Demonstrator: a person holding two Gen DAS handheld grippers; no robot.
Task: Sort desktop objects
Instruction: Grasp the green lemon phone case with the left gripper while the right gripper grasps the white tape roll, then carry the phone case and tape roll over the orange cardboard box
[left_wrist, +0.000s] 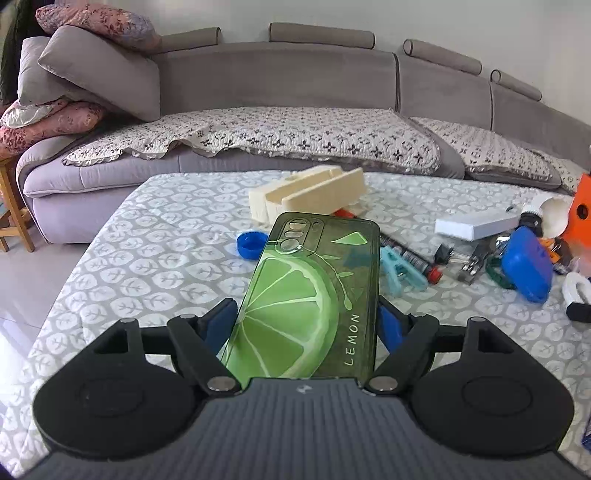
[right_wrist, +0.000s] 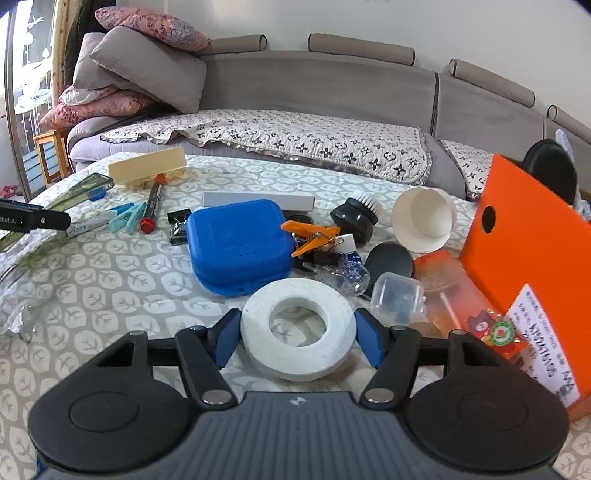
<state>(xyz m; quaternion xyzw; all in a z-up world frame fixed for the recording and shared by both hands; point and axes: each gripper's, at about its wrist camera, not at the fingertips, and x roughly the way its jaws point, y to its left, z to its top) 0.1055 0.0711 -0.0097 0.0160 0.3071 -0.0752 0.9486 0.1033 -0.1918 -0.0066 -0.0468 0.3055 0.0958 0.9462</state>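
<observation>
Phone case (left_wrist: 306, 295) clamped lengthwise in left gripper (left_wrist: 308, 325), pointing forward; right gripper (right_wrist: 297, 332) straddles tape roll (right_wrist: 299, 328), contact unclear.

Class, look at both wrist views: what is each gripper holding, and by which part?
The left gripper clamps the green phone case across its long side edges, near the bottom end. The right gripper brackets the white tape roll's outer rim; firm grip unclear.

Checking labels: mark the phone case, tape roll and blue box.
phone case (left_wrist: 295, 295), left wrist view, lime print.
tape roll (right_wrist: 258, 332), right wrist view, left rim.
blue box (right_wrist: 236, 240), right wrist view, lid centre.
</observation>
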